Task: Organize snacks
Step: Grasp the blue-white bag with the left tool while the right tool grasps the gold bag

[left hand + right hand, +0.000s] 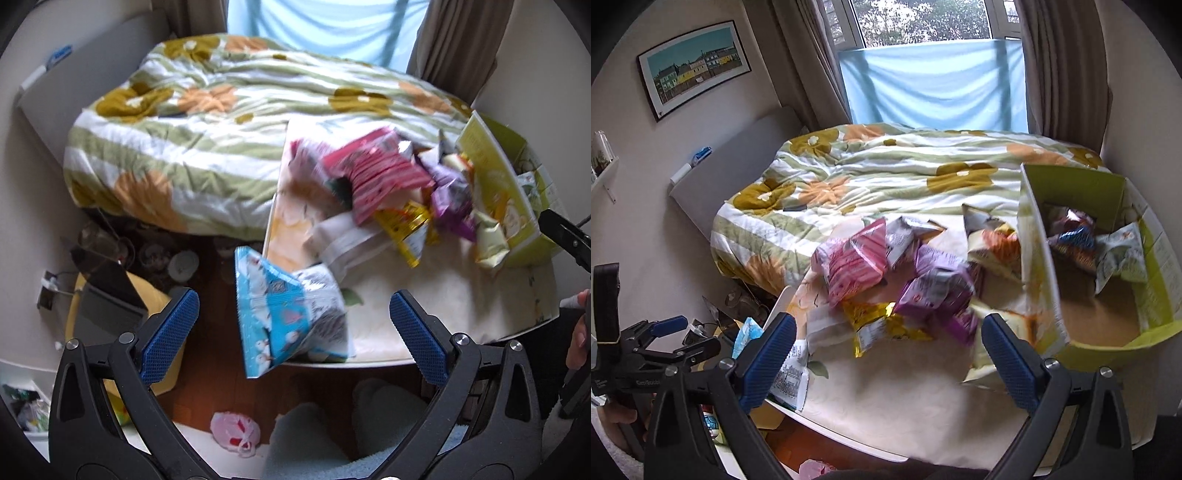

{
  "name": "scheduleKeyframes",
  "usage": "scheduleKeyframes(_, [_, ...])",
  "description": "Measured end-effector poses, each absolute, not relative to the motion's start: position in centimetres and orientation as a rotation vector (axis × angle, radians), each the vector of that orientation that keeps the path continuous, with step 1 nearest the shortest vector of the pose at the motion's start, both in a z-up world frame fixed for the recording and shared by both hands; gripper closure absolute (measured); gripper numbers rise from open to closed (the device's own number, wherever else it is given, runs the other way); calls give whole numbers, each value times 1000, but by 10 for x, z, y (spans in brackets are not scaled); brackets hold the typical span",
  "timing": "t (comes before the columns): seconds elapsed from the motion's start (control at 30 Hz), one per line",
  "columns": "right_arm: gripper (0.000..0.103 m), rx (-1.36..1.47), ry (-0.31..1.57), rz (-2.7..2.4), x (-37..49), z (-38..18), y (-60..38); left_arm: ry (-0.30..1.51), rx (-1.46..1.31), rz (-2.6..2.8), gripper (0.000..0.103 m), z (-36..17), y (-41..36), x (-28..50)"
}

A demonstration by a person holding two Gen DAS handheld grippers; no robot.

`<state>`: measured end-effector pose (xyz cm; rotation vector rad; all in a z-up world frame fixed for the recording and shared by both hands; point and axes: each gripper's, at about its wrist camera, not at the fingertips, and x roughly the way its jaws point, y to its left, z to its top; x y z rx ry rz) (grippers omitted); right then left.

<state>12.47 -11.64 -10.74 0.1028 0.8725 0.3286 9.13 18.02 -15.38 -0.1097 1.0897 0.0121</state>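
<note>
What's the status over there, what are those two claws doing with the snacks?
Left gripper open, blue snack bag at table edge between jaws. Right gripper open, empty. Snack pile beside green box.

The left hand-held gripper (294, 330) has its blue-padded fingers (170, 332) spread wide apart, gripping nothing. The right hand-held gripper (888, 363) is likewise wide apart and empty. In the right wrist view the left one sits low at the left edge, a hand (618, 415) wrapped around its handle.
</note>
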Motion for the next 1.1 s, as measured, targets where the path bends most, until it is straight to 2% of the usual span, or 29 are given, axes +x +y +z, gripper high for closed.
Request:
scheduleKeyframes(0.43, [3,28,1008,381,151,-198,-75,1211,-164,29,1,-235,178,106])
scheduleKeyframes(0.77, [3,-80,1030,414,178,-236,-58,1226,-69,86,1,-253,156,118])
scheduleKeyframes(1.1, [3,-132,1041,462,205,-251,-56,1189,25,132,1,-249,141,122])
